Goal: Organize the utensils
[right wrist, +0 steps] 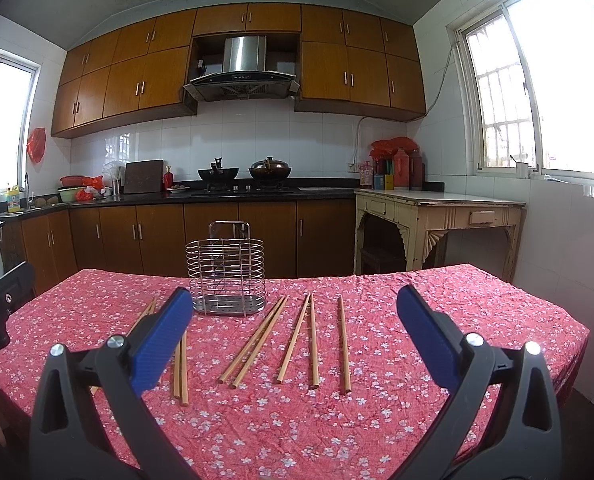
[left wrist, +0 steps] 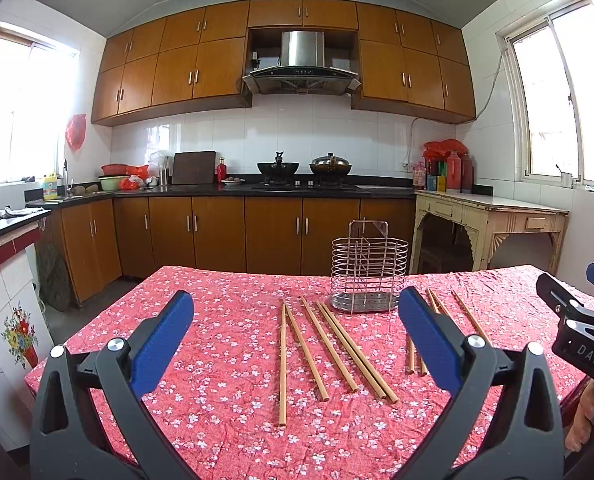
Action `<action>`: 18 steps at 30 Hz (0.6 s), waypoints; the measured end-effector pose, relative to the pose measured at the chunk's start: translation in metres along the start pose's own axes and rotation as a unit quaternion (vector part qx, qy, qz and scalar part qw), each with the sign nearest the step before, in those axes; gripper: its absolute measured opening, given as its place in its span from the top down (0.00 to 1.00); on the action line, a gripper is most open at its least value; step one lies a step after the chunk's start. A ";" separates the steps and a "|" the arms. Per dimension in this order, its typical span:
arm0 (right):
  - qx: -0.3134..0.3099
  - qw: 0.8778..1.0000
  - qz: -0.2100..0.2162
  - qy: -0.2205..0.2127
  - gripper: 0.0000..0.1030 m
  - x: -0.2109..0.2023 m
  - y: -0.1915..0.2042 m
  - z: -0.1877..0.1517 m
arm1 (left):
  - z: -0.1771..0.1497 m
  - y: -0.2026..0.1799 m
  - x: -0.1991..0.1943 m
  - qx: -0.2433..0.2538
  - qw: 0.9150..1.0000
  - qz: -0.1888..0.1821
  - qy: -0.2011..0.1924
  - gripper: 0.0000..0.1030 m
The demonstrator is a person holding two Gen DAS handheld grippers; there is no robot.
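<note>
Bamboo chopsticks lie loose in a fan on the red floral tablecloth, just in front of the empty wire utensil holder, which stands upright near the table's far edge. None is in the holder, so the sorting looks barely begun. The left gripper and right gripper both hover above the cloth, jaws spread wide, holding nothing. Next, one would probably descend over a single stick and close on it.
</note>
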State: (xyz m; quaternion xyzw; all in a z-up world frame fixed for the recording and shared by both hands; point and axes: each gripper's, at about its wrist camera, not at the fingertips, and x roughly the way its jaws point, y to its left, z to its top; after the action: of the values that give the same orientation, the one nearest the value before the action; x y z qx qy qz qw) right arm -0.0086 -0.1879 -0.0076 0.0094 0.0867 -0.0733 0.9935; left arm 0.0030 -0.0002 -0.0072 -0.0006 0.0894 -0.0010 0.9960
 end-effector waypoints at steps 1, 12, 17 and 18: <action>0.000 1.000 0.000 0.000 0.04 0.000 -0.001 0.001 | 0.000 0.000 0.000 0.000 1.000 0.000 0.000 0.02; 0.000 1.000 0.001 0.000 0.04 0.000 -0.001 0.003 | -0.004 0.001 0.002 -0.001 1.000 0.001 0.002 0.02; 0.002 1.000 0.002 0.002 0.04 0.002 0.000 -0.003 | -0.004 0.000 0.002 -0.002 1.000 0.002 0.003 0.02; 0.003 1.000 0.003 0.002 0.04 0.002 0.001 -0.005 | -0.004 0.000 0.002 -0.002 1.000 0.002 0.003 0.02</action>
State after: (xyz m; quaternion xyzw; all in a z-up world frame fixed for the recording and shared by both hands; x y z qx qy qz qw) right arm -0.0071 -0.1875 -0.0126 0.0125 0.0889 -0.0708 0.9934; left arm 0.0039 -0.0001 -0.0118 -0.0025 0.0922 0.0010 0.9957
